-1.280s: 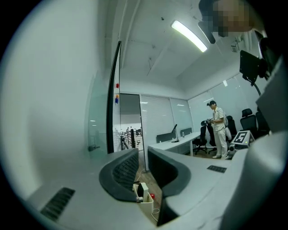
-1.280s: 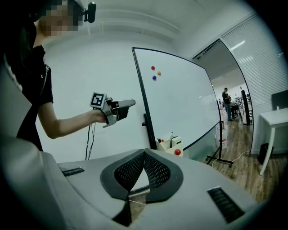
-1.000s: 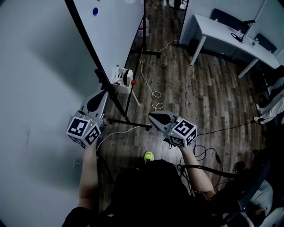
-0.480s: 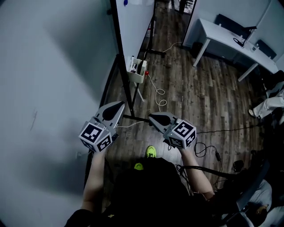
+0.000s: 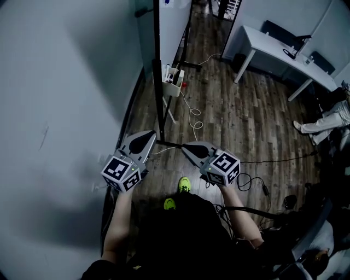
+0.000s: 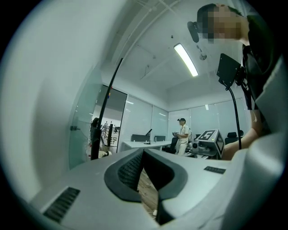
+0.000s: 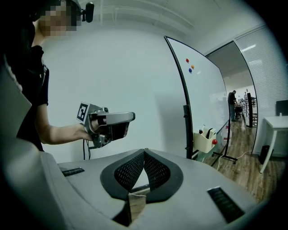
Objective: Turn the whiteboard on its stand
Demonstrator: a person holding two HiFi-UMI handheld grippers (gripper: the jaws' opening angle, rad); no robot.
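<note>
The whiteboard (image 5: 174, 16) stands at the top of the head view, seen almost edge-on on its black stand (image 5: 159, 93); a white pen holder (image 5: 174, 75) hangs on it. In the right gripper view the whiteboard (image 7: 204, 90) shows its white face with coloured magnets. My left gripper (image 5: 151, 133) is shut and empty, short of the stand's foot. My right gripper (image 5: 185, 146) is beside it, also shut and empty. Neither touches the stand. The left gripper (image 7: 112, 122) shows in the right gripper view; the left gripper view has the right gripper (image 6: 209, 137).
A grey wall (image 5: 54, 109) runs close along my left. A white cable (image 5: 191, 115) snakes over the wood floor past the stand. A white desk (image 5: 281, 46) stands at the back right, and a seated person's legs (image 5: 325, 120) show at the right edge. Another person (image 6: 182, 134) stands far off.
The whiteboard has swung from showing its broad face to nearly edge-on. My left gripper has come off the board's frame and drawn in beside the right gripper.
</note>
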